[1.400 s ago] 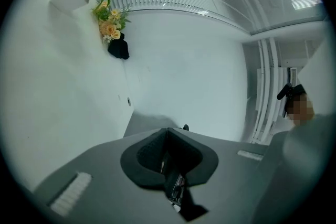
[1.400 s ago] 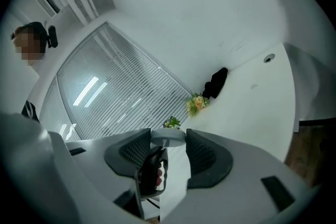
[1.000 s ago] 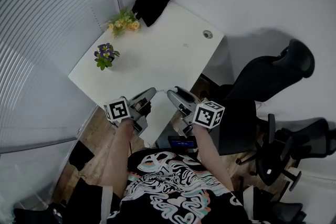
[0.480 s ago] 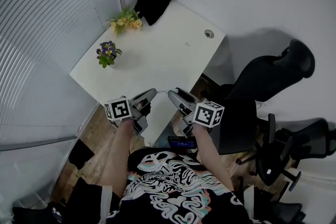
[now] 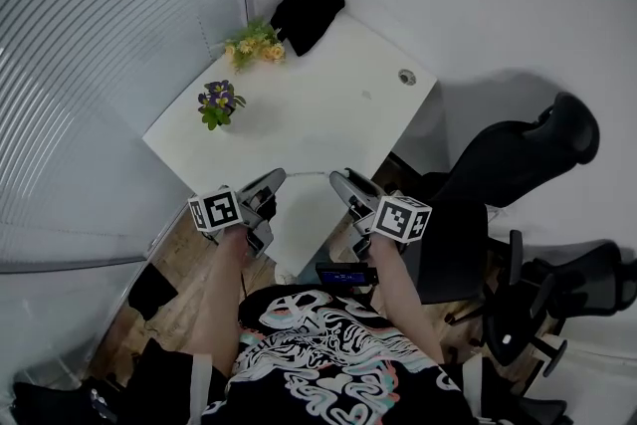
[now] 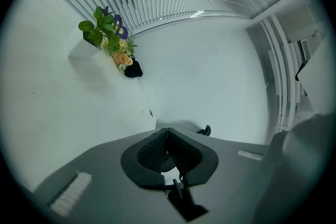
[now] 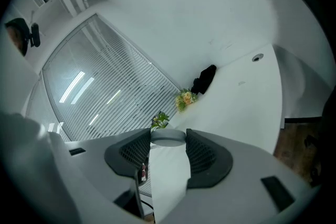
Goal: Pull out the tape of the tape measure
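Observation:
In the right gripper view a white case with a grey rounded top, the tape measure (image 7: 169,165), stands between both pads, and my right gripper (image 7: 168,137) is shut on it. No pulled-out tape shows. In the head view the right gripper (image 5: 343,184) hovers over the near corner of the white table (image 5: 318,105), and the case is hidden by its fingers. My left gripper (image 5: 271,182) is beside it to the left. Its jaws (image 6: 167,131) are shut tip to tip, with nothing showing between them.
A purple potted plant (image 5: 217,103), yellow flowers (image 5: 257,43) and a black bundle (image 5: 309,15) sit along the table's far-left side. A cable hole (image 5: 406,77) is near the right edge. Black office chairs (image 5: 518,154) stand to the right and window blinds (image 5: 100,35) to the left.
The left gripper has moved a little to the left, away from the right one. The head view has shifted slightly. The right gripper has kept its place and grip.

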{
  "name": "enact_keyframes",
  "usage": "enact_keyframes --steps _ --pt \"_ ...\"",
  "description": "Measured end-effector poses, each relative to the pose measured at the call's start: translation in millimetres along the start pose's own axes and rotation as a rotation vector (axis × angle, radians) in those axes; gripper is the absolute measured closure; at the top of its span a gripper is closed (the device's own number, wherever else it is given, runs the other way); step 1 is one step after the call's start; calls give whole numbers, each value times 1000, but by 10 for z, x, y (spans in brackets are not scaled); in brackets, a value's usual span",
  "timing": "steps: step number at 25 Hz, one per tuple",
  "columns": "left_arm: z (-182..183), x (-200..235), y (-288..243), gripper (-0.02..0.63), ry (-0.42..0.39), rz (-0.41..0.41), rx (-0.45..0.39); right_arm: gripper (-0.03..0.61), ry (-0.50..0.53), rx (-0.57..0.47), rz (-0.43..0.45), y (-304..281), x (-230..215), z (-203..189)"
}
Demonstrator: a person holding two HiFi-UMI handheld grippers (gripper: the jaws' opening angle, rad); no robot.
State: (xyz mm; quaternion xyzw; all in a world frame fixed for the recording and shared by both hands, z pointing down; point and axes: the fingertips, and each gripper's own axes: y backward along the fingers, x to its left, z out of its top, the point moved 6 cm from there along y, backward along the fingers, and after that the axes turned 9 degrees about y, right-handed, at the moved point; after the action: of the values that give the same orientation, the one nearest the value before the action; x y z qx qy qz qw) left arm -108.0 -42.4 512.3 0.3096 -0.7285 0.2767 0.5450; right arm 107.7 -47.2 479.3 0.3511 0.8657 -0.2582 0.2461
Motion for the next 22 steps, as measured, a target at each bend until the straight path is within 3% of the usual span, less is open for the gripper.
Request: enact_keyframes --steps 15,22 --pt "74 1 364 611 -20 31 -49 362 23 28 3 -127 169 -48" --pt "179 -27 649 611 -9 66 -140 362 36 29 -9 -109 166 46"
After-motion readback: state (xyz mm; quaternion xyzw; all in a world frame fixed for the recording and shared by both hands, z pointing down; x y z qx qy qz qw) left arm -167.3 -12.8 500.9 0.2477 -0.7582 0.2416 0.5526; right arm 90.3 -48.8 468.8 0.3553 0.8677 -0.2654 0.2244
